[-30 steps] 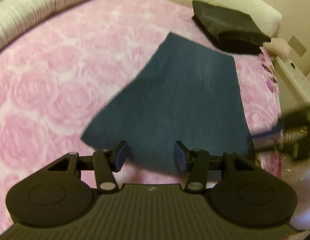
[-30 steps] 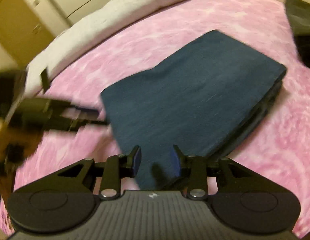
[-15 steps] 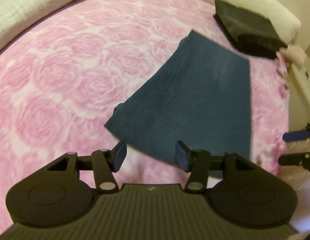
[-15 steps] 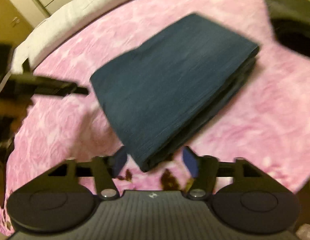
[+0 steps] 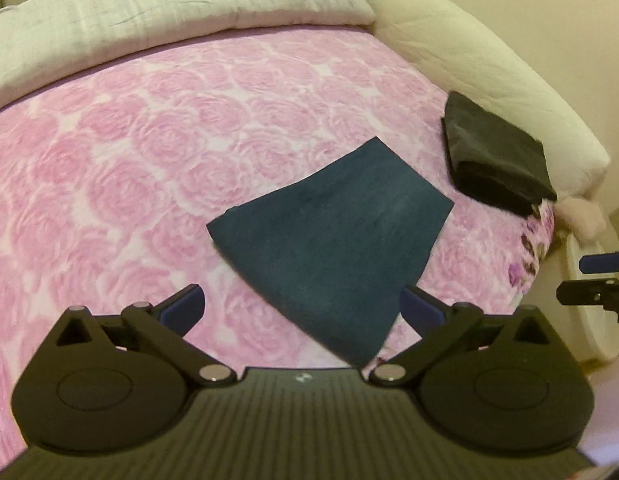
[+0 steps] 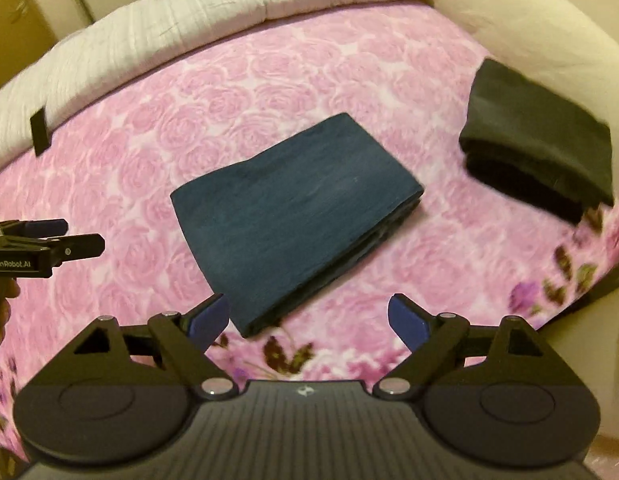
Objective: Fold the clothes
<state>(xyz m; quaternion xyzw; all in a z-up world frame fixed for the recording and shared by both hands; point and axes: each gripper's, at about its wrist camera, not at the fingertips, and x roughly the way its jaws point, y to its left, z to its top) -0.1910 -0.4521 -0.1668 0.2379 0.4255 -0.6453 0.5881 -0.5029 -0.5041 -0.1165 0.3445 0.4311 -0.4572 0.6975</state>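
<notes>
Left claw (image 5: 301, 308): jaws wide, nothing held, hovering over the pink bed (image 5: 109, 184). Left of it is bare rose-print cover only. Straight ahead and a bit right of centre lies the folded blue cloth (image 5: 329, 240), flat on the bed, its near corner dipping between the fingertips in view; contact can't be confirmed. Further ahead and to the right is the folded black cloth (image 5: 497, 156), lying against the cream pillow (image 5: 489, 76), apart from the blue one. A white quilt (image 5: 169, 12) runs along the far edge of the bed. At the far right edge of this view the right claw shows side-on, off the bed's edge.

Right claw (image 6: 309, 316): jaws wide, nothing held. Far left of it the left claw (image 6: 81, 236) pokes in side-on, with a bit of hand (image 6: 1, 304) below its body. A small black tag (image 6: 39, 130) sits on the bed near the quilt (image 6: 189, 12), left and far ahead. The blue cloth (image 6: 293, 216) lies dead ahead, layered fold edges facing right, near corner just ahead of the left fingertip (image 6: 211, 316), not touching as far as I can tell. The black cloth (image 6: 537, 136) is ahead-right, well apart from the blue one, near the bed's right edge by the pillow (image 6: 549, 28).
</notes>
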